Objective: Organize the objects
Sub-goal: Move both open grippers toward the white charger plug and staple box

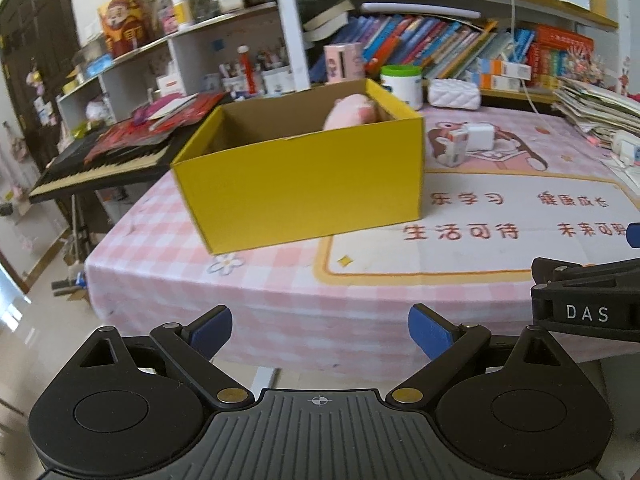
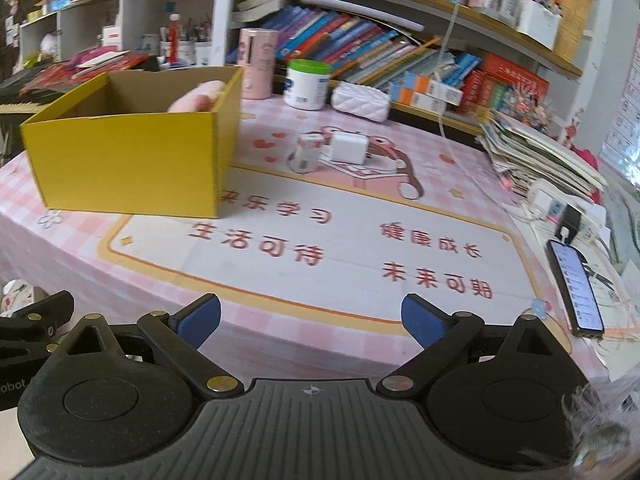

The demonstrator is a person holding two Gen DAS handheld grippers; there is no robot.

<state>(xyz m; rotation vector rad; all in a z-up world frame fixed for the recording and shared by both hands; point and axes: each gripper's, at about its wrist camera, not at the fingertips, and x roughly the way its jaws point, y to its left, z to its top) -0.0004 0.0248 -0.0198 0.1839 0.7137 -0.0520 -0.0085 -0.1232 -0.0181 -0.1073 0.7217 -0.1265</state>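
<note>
Both tools, left tool [image 1: 320, 330] and right tool [image 2: 311, 320], hang spread apart with nothing between them. Pink plush toy [image 1: 352, 114] sits in the yellow box [image 1: 300, 192]; small carton [image 2: 306, 154] and white charger [image 2: 347, 147] stand touching mid-desk [image 2: 360, 280].

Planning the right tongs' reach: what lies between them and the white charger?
In the right wrist view, only bare printed tablecloth separates the open right tongs from the white charger; the small carton stands beside the charger.

2 wrist views, table-edge — sharing yellow box [image 1: 300, 176].
</note>
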